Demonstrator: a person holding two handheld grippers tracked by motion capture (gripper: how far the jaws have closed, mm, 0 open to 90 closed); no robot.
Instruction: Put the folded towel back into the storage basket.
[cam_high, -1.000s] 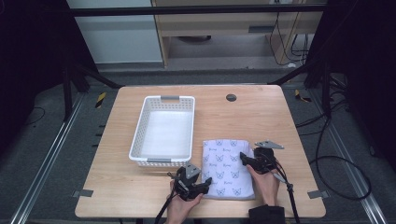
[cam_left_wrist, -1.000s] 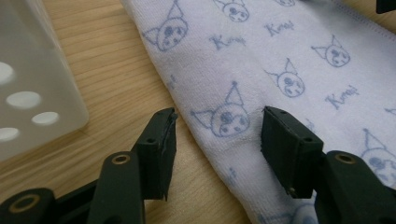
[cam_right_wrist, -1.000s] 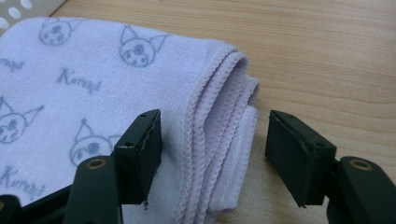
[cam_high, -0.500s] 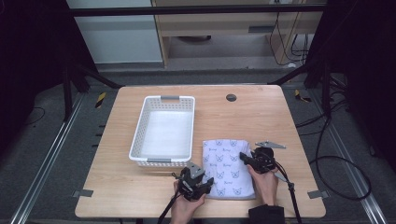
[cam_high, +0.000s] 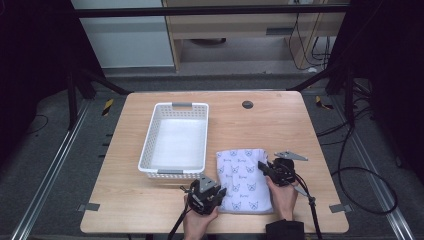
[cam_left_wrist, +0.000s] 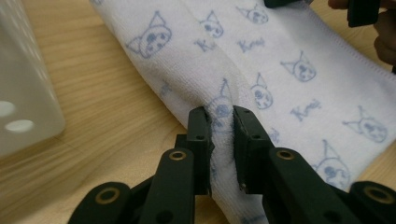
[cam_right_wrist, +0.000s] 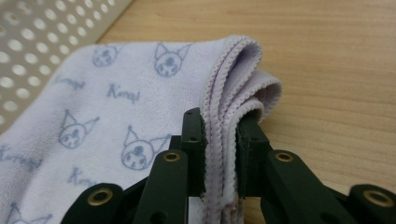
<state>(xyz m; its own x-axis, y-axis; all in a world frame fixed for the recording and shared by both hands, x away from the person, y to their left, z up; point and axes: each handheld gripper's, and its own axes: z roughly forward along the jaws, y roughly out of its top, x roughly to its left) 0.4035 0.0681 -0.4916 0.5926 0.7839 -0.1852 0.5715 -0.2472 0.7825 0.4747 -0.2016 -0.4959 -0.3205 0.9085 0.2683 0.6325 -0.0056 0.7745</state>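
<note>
On the table's near edge, beside the basket (cam_high: 175, 142), we pinch the folded towel (cam_high: 245, 180) with both grippers, left (cam_left_wrist: 219, 135) and right (cam_right_wrist: 219, 140), each clamped on a soft, limp hem, light but floppy.

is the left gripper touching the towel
Touching: the left gripper view shows the left gripper with both jaws pinching a fold of the towel.

The towel (cam_right_wrist: 116, 107) carries a repeated pale-blue script word beside its cat-face prints; in the right gripper view it reads roughly "Koropi" (letters soft, spelling uncertain). No other text is readable.
</note>
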